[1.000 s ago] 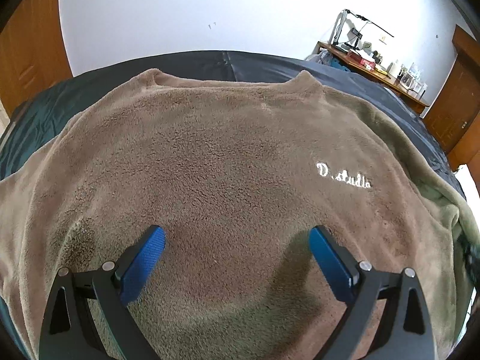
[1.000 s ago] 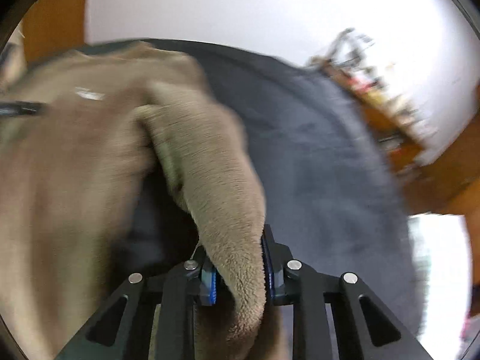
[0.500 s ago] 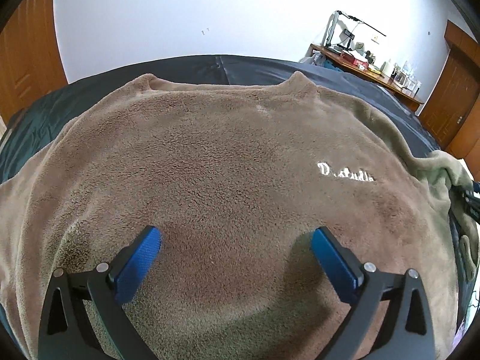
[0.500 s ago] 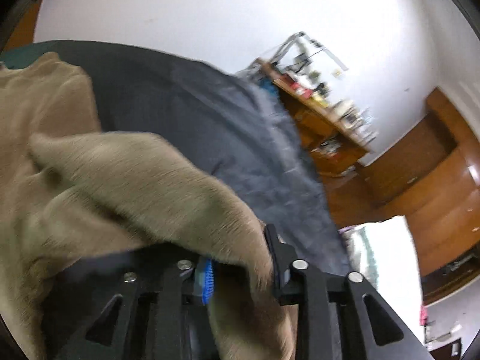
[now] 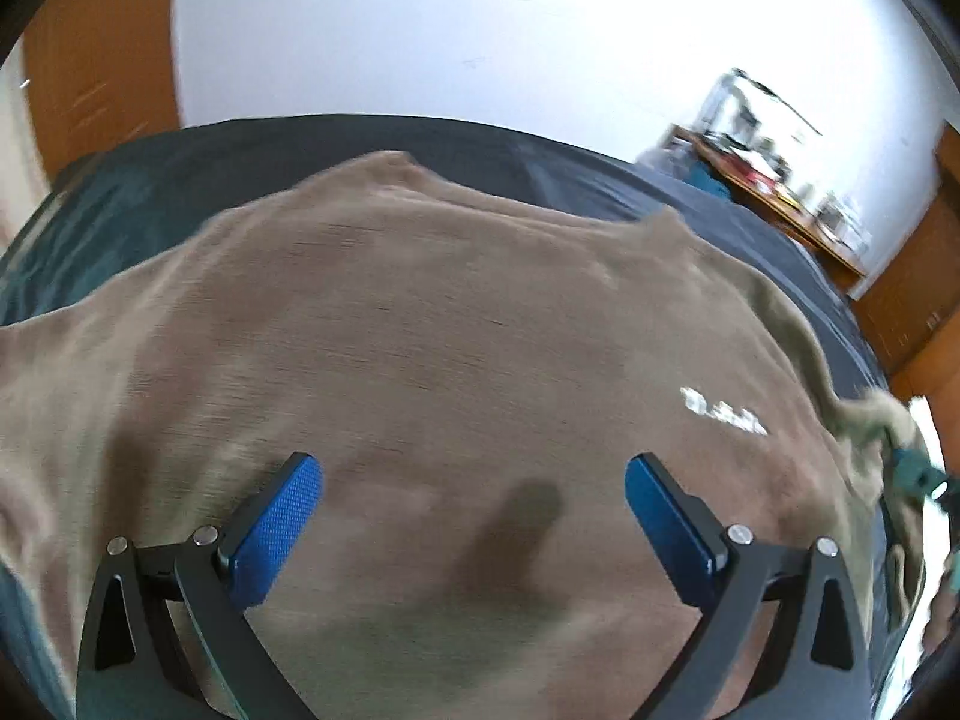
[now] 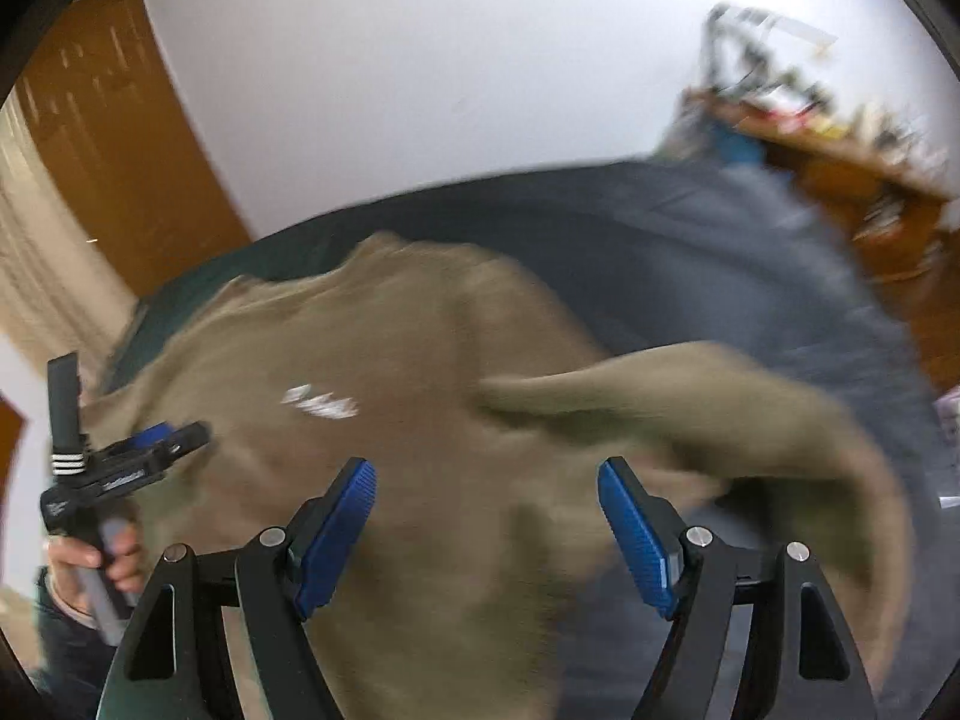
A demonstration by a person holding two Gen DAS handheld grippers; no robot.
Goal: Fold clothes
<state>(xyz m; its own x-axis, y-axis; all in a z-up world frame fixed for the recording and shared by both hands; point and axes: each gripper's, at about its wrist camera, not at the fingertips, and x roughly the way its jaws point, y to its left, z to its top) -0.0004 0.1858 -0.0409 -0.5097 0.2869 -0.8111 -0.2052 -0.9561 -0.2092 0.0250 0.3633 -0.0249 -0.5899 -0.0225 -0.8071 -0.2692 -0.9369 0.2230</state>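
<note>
Sleeve (image 6: 690, 396) released, draped across sweater (image 6: 372, 360); right tool (image 6: 486, 504) opening, empty.

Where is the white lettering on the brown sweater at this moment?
In the right wrist view the white lettering lies on the brown sweater, left of centre, between the left claw and the folded-in sleeve.

A dark bed cover (image 5: 600, 180) lies under everything. Behind the bed stands a white wall (image 5: 480, 30). To the right of the bed is a cluttered wooden desk (image 5: 774, 204). Left of the bed is a brown wooden door (image 6: 126, 138).
</note>
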